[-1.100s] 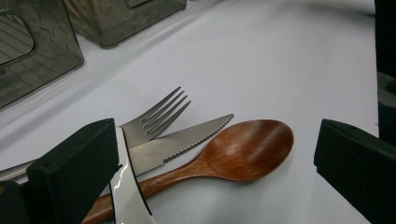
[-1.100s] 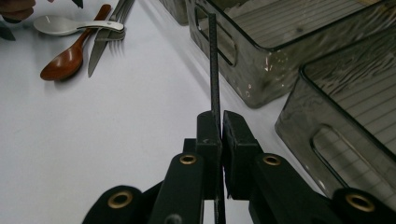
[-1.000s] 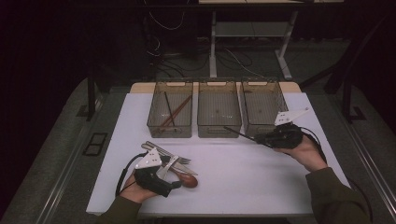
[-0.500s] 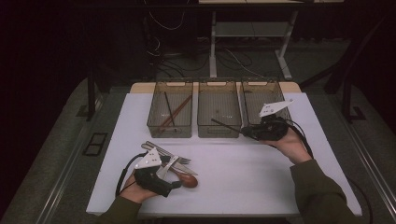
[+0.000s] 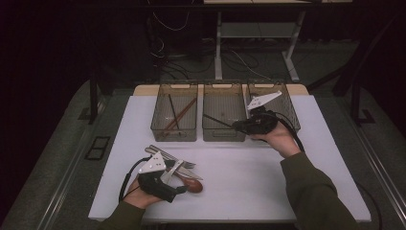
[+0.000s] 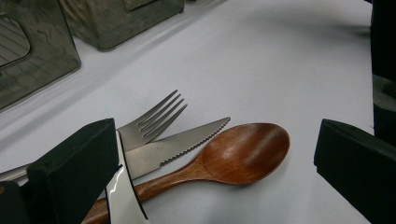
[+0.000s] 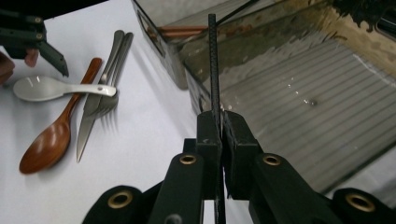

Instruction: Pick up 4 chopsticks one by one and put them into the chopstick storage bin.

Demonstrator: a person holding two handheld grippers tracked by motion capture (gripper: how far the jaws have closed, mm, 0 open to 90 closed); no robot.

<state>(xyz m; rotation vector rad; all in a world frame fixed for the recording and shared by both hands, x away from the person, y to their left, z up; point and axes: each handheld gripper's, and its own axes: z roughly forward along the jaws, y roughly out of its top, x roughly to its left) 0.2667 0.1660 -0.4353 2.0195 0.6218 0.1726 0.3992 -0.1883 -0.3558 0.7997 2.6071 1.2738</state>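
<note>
- Currently the right hand-held gripper is clamped on a thin black ribbed chopstick; in the right gripper view the jaws are pressed together on the stick, which runs straight out from between them.
- Chopstick position: its free end reaches over the middle smoky transparent plastic bin of three bins set along the far edge of the white tabletop. Long axis runs from the gripper toward the left-hand bin, slightly tilted.
- Left-hand bin already holds a dark stick and a brown wooden stick, lying diagonally.
- Key relation, as a judgement: that bin lies beyond the stick's tip, along its own axis, so the carry looks like a slide leftward over the middle bin, then a release. Right hand is the nearer one.
- Left hand-held gripper has its jaws spread wide, holding nothing, over the cutlery pile near the front-left of the tabletop.
- Pile, seen in the left gripper view: brown wooden spoon, serrated steel knife, steel fork, touching and overlapping; a white ceramic spoon lies across them.
</note>
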